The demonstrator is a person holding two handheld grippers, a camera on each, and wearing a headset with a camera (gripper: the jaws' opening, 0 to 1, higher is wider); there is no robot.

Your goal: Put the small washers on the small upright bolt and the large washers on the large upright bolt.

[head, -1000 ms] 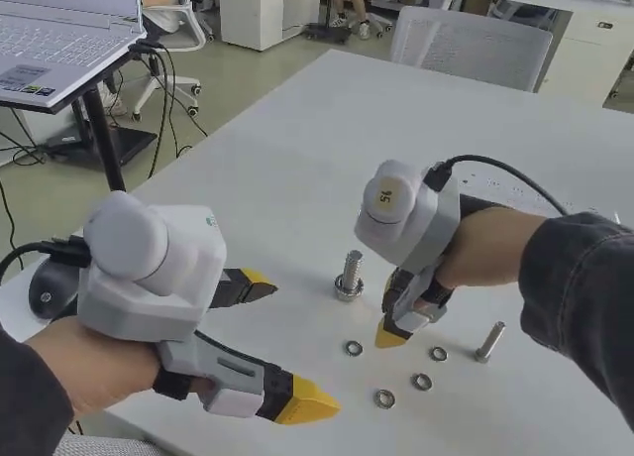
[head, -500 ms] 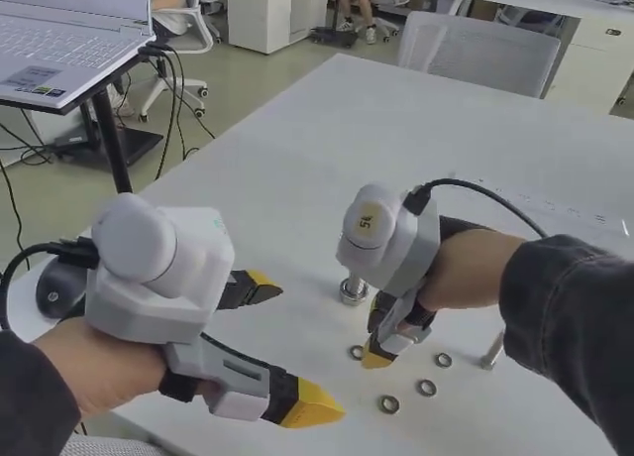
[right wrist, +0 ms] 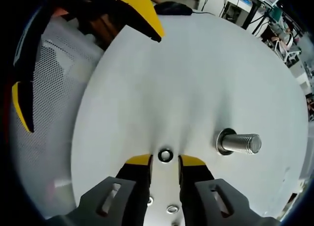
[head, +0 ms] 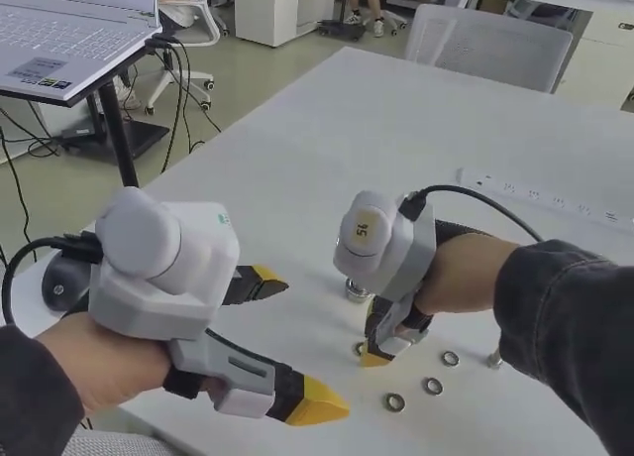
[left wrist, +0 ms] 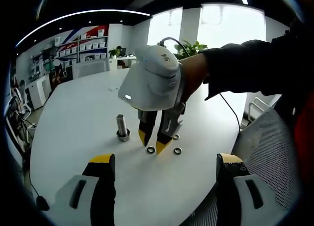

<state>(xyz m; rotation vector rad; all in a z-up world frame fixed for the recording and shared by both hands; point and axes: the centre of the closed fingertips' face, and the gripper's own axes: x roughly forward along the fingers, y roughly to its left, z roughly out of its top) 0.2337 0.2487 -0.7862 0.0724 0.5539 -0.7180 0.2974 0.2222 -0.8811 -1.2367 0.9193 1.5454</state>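
Washer (right wrist: 165, 155) between narrowly open right claw (right wrist: 166, 164)

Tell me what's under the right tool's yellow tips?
A small silver metal washer lies flat on the white table, between the right tool's open yellow-tipped jaws. In the head view, the tool covers most of it.

Right claw (head: 374, 358) down, slightly parted; left claw (head: 302, 347) wide.

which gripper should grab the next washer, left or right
Right. The right gripper is down at the table with its jaws open on either side of a washer, close to the upright bolt. The left gripper is open too, but the washers lie well ahead of its jaws.
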